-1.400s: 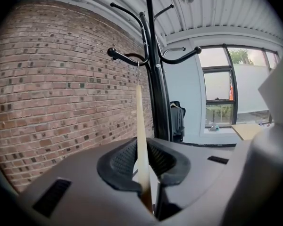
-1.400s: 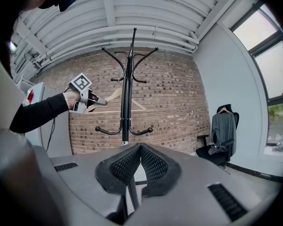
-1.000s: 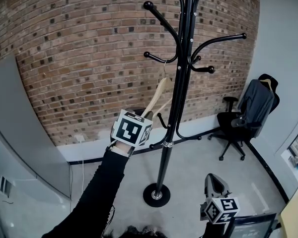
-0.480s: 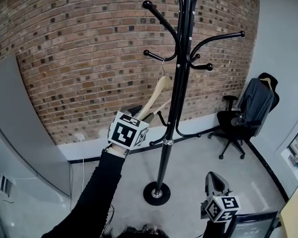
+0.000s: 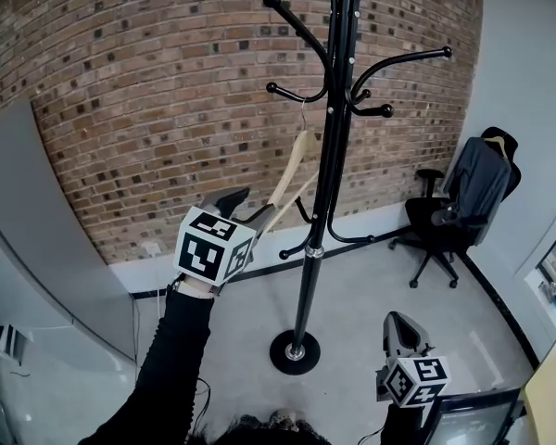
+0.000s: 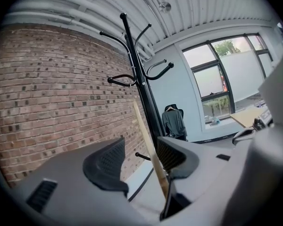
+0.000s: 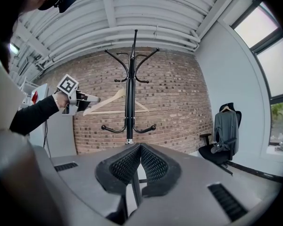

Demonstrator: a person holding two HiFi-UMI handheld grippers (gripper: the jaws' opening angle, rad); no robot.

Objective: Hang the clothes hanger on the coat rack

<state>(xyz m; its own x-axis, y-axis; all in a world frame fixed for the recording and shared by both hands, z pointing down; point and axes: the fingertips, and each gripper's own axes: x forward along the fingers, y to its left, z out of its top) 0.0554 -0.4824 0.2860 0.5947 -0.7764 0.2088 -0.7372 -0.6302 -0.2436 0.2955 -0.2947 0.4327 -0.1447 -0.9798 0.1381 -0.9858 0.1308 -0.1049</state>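
The black coat rack [image 5: 317, 202] stands in front of the brick wall. A pale wooden hanger [image 5: 292, 170] hangs by its wire hook from a lower left arm of the rack [image 5: 296, 95]. My left gripper [image 5: 250, 204] is just left of the hanger's low end. Its jaws are opening and stand wide. In the left gripper view [image 6: 139, 147] the hanger's wooden arm [image 6: 153, 157] runs between them, close to the right jaw, with no pad pressing on it. My right gripper [image 5: 398, 323] is low at the right, shut and empty [image 7: 140, 147], facing the rack [image 7: 130, 102].
An office chair [image 5: 445, 225] with a dark garment draped on it stands at the right by the wall. A grey panel [image 5: 37, 230] leans at the left. The rack's round base [image 5: 294, 351] sits on the pale floor. A desk corner [image 5: 551, 397] shows at the far right.
My left gripper's jaws have opened and let go of the hanger, and the gripper has drawn back to the left. The hanger stays on the rack arm. The right gripper has kept still.
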